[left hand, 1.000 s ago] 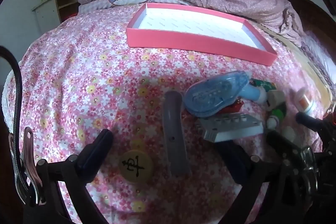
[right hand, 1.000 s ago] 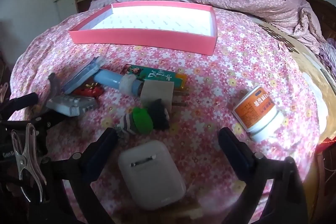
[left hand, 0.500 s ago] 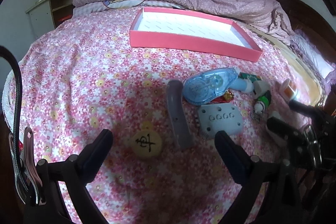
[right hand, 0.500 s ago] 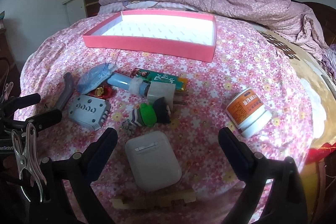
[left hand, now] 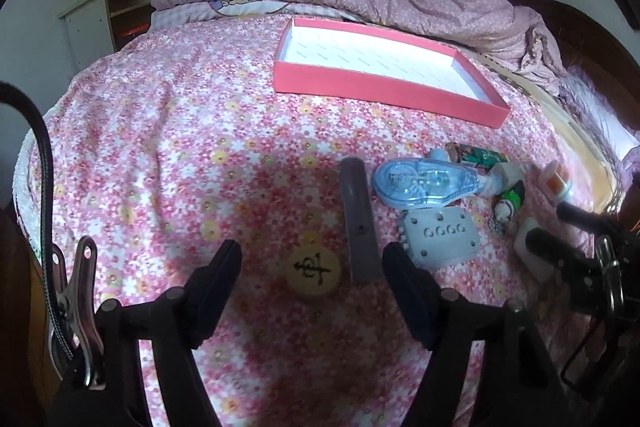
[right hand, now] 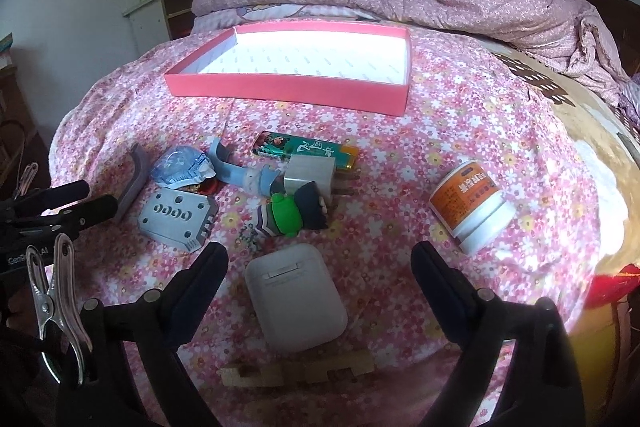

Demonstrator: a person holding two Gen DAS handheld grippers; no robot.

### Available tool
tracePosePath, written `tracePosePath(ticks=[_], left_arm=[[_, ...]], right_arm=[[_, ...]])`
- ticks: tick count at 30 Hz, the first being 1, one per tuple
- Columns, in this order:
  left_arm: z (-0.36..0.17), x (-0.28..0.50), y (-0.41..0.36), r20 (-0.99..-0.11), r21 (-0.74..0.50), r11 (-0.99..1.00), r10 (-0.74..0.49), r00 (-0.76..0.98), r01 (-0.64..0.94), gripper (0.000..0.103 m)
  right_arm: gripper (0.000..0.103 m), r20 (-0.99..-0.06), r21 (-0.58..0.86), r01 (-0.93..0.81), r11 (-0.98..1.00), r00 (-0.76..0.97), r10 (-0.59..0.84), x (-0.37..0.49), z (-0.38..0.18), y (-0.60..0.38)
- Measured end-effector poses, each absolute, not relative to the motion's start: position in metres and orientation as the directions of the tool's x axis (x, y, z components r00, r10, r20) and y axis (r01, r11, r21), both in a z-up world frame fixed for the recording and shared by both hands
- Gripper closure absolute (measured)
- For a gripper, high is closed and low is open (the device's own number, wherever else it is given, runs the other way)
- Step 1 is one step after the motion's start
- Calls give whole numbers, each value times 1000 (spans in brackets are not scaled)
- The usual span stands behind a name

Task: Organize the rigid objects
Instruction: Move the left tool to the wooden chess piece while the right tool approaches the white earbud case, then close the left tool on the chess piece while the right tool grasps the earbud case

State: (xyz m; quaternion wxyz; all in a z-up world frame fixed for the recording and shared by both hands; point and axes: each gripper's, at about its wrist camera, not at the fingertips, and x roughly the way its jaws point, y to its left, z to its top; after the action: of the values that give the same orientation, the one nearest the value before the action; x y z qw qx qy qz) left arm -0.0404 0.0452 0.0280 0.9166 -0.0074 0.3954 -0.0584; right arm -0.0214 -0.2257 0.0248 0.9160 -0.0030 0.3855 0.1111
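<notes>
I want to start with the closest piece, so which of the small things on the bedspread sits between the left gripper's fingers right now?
The round yellowish chess piece with a black character. It lies between the left gripper's open, untouching fingers; the grey curved bar lies beside it.

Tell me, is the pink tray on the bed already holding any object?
No, the pink tray shows only its bare white patterned floor; every object lies on the floral bedsheet in front.

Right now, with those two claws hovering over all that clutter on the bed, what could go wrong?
1. The left gripper, jaws open and just narrowing, brackets both the round game piece and the end of the grey bar; it may pinch the wrong one, or both.
2. The white earbud case between the right gripper's open jaws looks smooth and rounded; it might slip.
3. The soft floral bedspread could let the orange-labelled jar, lying on its side, roll.
</notes>
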Motion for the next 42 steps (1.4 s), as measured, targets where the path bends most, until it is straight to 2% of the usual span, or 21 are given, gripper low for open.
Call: tracePosePath(ticks=[4, 13, 16, 21, 22, 23, 27, 29, 33, 42], left_arm=[[30, -49, 46, -722, -48, 992, -118, 682, 121, 28], [23, -56, 55, -724, -49, 991, -123, 678, 127, 51], [21, -52, 61, -726, -70, 991, -129, 675, 114, 52], [17, -46, 57, -725, -84, 987, -153, 671, 135, 52], [16, -44, 55, -726, -80, 987, -153, 671, 138, 52], [14, -42, 54, -726, -77, 987, -150, 671, 138, 54], [12, -40, 52, -718, -58, 989, -135, 683, 135, 62], [12, -40, 51, -715, -48, 989, -129, 687, 136, 68], [14, -42, 53, -711, -57, 989, -137, 690, 137, 69], [32, -42, 56, -694, -83, 985, -165, 701, 149, 69]], right_arm=[[8, -705, 87, -213, 973, 677, 211, -23, 26, -226], [13, -716, 74, -239, 968, 663, 219, -40, 25, -231], [20, -724, 71, -248, 966, 653, 221, -40, 22, -230], [23, -746, 50, -277, 960, 628, 220, -39, 13, -220], [27, -749, 42, -284, 958, 626, 218, -39, 12, -218], [32, -752, 36, -287, 957, 623, 215, -39, 10, -217], [37, -753, 25, -289, 957, 624, 208, -39, 8, -214], [43, -751, 29, -286, 958, 626, 209, -39, 8, -216], [55, -746, 47, -279, 959, 629, 220, -38, 9, -220], [57, -721, 117, -276, 954, 637, 273, -37, 20, -229]])
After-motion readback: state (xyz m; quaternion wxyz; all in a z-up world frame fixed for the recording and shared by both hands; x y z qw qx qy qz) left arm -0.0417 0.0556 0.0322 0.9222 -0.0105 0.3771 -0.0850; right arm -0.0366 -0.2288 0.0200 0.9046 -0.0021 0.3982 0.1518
